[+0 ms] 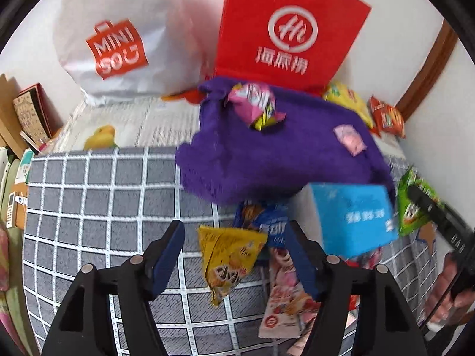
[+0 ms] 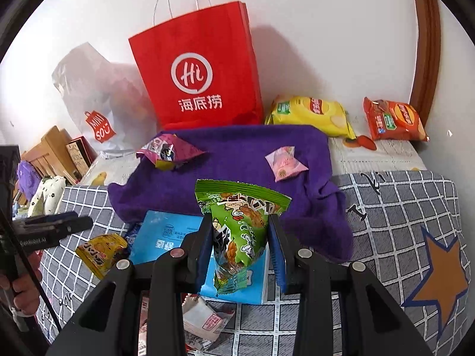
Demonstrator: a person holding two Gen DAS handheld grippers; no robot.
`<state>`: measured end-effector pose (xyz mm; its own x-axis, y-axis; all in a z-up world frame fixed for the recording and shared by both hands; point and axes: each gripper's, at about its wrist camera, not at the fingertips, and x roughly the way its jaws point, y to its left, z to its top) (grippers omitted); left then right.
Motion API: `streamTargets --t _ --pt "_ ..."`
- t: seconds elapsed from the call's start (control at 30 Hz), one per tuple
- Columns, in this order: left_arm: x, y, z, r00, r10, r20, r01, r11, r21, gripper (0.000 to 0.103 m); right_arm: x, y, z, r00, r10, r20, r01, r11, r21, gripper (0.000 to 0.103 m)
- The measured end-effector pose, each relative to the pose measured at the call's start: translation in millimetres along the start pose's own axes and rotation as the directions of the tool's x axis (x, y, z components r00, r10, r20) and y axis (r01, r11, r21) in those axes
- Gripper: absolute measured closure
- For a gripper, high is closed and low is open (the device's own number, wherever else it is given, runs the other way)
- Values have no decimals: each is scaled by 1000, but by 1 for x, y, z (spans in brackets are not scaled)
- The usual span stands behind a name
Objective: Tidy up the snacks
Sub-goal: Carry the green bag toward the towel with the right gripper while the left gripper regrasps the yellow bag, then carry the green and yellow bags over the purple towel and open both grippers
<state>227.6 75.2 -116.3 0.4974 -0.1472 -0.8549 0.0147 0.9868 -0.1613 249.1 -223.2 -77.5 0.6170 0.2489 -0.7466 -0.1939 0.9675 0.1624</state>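
My right gripper (image 2: 240, 222) is shut on a green triangular snack packet (image 2: 237, 225), held upright above a light blue box (image 2: 166, 234). In the left wrist view the same green packet (image 1: 412, 204) shows at the far right with the right gripper (image 1: 427, 204) on it. My left gripper (image 1: 234, 228) is open. A yellow triangular packet (image 1: 228, 255) sits between its blue pads (image 1: 169, 255) with a gap on each side. That yellow packet (image 2: 101, 252) lies on the grey checked cover (image 2: 400, 207), just below the left gripper (image 2: 80, 222).
A purple towel (image 1: 267, 154) carries a pink-yellow packet (image 1: 252, 103) and a small pink one (image 1: 350, 139). Behind stand a red paper bag (image 2: 199, 74) and a white shopping bag (image 1: 118, 38). Yellow (image 2: 311, 115) and orange (image 2: 394, 121) chip bags lie by the wall. More packets (image 1: 282, 296) lie near the blue box (image 1: 353, 219).
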Motion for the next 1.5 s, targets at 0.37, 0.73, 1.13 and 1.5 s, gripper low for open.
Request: streamTargets --t 0.37,0.73,1.13,1.5 --pt "48 2 -19 993 15 -115 -13 1000 18 46 12 -3 -5 998 -54 -32 53 999 -12 68" --pt "6 5 -19 998 -46 -47 45 999 -23 59 -3 -6 -2 998 -61 -4 61 998 -4 68" --pt "-57 -52 0 993 -92 76 87 994 69 59 -37 -5 11 996 -59 63 59 998 -8 68" --pt "-68 -97 12 985 -139 99 125 984 130 59 -56 -15 18 993 -55 104 55 998 1 68"
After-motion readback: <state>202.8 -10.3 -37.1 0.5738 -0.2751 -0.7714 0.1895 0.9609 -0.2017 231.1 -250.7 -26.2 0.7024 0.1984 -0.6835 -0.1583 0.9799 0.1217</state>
